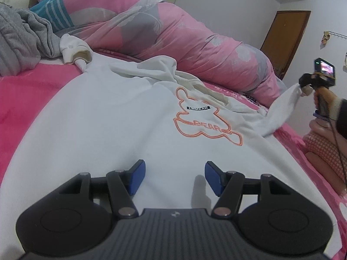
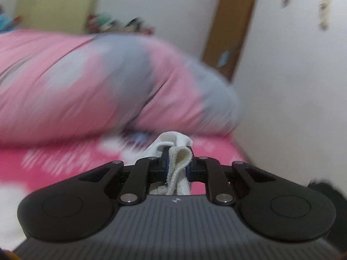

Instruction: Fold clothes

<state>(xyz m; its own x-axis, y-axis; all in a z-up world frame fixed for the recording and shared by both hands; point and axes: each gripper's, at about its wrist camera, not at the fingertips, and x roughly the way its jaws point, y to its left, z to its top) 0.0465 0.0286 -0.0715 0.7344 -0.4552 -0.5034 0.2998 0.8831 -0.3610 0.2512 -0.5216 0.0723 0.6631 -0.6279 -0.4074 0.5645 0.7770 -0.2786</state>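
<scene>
Step in hand: sleeve fold on the white hoodie (image 1: 121, 117). It lies spread flat, front up, on the pink bed (image 1: 26, 91), orange bear print (image 1: 203, 121) facing the camera, hood bunched at 12 o'clock of the print.

Right claw (image 2: 176, 169) is clamped on the cuff (image 2: 180, 158) of the right sleeve (image 1: 279, 110); fabric is pinched between the pads. In the left wrist view the sleeve is pulled out taut toward 3 o'clock, lifted clear of the bed.

Left claw (image 1: 174, 177) hovers over the lower body of the hoodie, jaws apart, nothing between them.

Next move, my read: carry the cuff across to about 9 o'clock and lay the sleeve flat over the chest, then release. Left claw can pin the body so the garment doesn't drag.

Around: rolled pink-and-grey quilt (image 1: 164, 34) along the far edge at 12 o'clock, grey garment (image 1: 23, 36) at 10 o'clock, the other cuff (image 1: 73, 52) curled up near it. Door (image 1: 284, 32) at 2 o'clock. The hood lump sits near the sleeve's landing zone and may leave a ridge. Right wrist view is motion-blurred; background detail unreliable.
</scene>
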